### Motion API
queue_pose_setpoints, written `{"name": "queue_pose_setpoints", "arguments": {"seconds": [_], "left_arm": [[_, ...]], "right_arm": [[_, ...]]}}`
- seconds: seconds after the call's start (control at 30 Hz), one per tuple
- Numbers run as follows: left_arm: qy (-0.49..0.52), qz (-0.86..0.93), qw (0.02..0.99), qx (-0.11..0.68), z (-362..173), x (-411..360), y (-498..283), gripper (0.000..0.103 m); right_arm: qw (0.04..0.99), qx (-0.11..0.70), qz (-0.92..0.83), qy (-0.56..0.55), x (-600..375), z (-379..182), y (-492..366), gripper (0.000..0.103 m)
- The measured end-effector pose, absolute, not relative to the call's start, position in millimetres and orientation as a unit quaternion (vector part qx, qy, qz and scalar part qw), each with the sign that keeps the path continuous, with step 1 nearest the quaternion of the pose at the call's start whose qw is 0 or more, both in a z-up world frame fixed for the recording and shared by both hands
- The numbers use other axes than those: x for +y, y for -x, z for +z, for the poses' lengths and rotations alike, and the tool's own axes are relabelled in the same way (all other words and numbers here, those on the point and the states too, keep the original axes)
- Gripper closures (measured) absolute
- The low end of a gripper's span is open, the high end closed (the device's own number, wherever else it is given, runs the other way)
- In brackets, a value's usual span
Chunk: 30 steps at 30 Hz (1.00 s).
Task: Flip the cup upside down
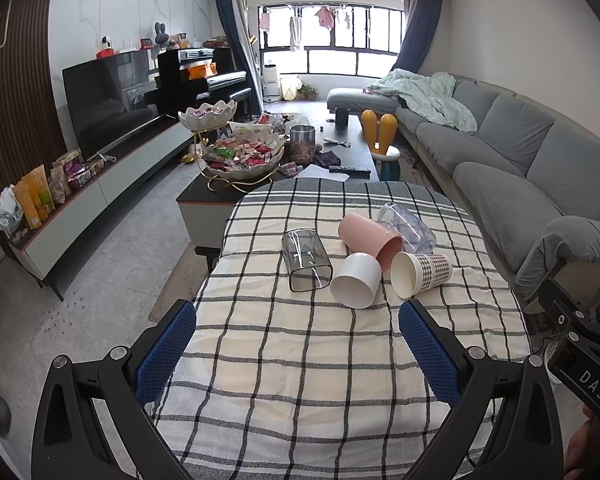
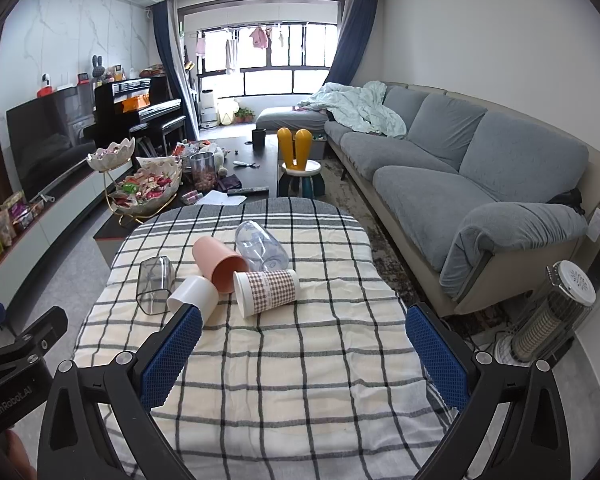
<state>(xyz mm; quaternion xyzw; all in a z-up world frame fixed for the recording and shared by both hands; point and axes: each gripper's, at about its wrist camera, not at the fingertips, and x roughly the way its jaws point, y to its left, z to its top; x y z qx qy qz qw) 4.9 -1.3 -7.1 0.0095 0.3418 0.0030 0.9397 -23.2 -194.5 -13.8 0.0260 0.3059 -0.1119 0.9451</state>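
Observation:
Several cups lie on their sides on the checked tablecloth (image 1: pixel 300 360): a clear smoky square cup (image 1: pixel 306 260), a white cup (image 1: pixel 357 280), a pink cup (image 1: pixel 370 238), a checked paper cup (image 1: pixel 420 274) and a clear plastic cup (image 1: pixel 406 222). They also show in the right wrist view: smoky cup (image 2: pixel 155 286), white cup (image 2: pixel 194 292), pink cup (image 2: pixel 219 258), checked cup (image 2: pixel 266 292), clear cup (image 2: pixel 262 246). My left gripper (image 1: pixel 298 350) is open and empty, well short of the cups. My right gripper (image 2: pixel 304 354) is open and empty, also short of them.
A dark coffee table (image 1: pixel 352 152) with snack bowls (image 1: pixel 242 156) stands beyond the cloth-covered table. A grey sofa (image 2: pixel 480 184) runs along the right. A TV (image 1: pixel 112 100) on a low cabinet is at the left. A heater (image 2: pixel 552 312) stands at the right.

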Motion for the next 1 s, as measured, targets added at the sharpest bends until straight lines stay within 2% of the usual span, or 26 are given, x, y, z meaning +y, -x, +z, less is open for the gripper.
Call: {"name": "queue_pose_setpoints", "arguments": {"seconds": [1.0], "left_arm": [[-0.003, 0.001, 0.937, 0.35, -14.8, -10.0, -11.9, 0.0]], "right_arm": [[0.943, 0.312, -0.111, -0.026, -196.9, -16.9, 19.2, 0.001]]}}
